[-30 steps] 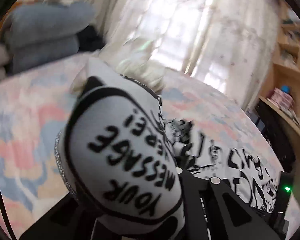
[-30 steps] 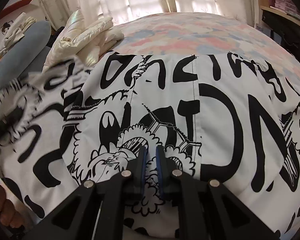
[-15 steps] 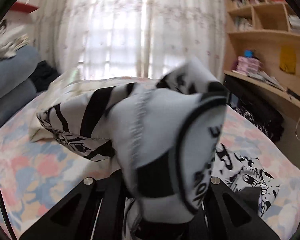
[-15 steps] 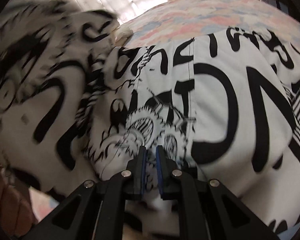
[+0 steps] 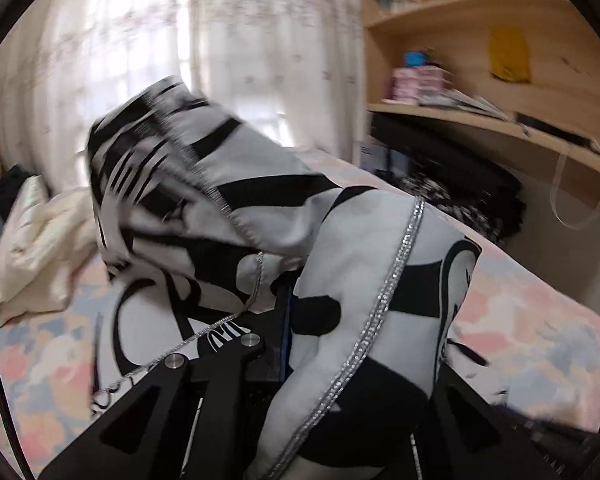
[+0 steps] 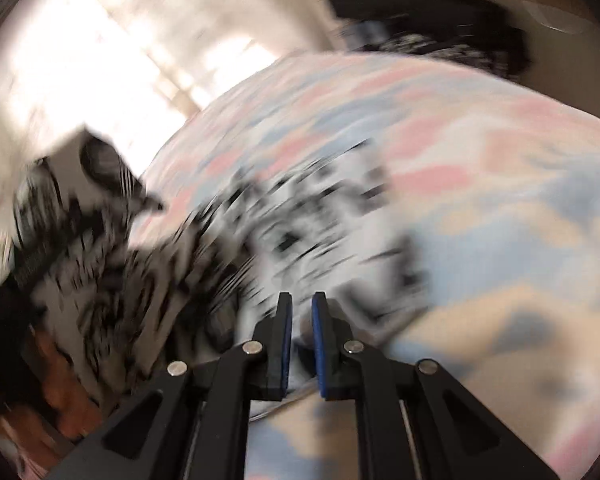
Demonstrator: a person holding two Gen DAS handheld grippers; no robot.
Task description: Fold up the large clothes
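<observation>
Bedroom scene, with a bed under a pastel pink, blue and peach sheet, sheer curtains glowing behind it, and wooden shelves off to the right of the left wrist view. On the bed's far left there's a crumpled cream cloth. Now the main thing: a big black-and-white printed garment with a glittery silver trim along one edge. The left tongs are shut on it; fabric spills up and over both sides of them, one flap bunched high to the upper left, another draped down the right so that side of the tongs is buried. Only a strip of blue pad peeks out between the folds. The right wrist view is super blurry, but the right tongs are nearly together and clamped on a pale bit of the same garment, which spreads out ahead and to their left across the sheet. At the far left of that view the cloth lifts off the bed in a smeared heap, and I can't make out any more detail there.
</observation>
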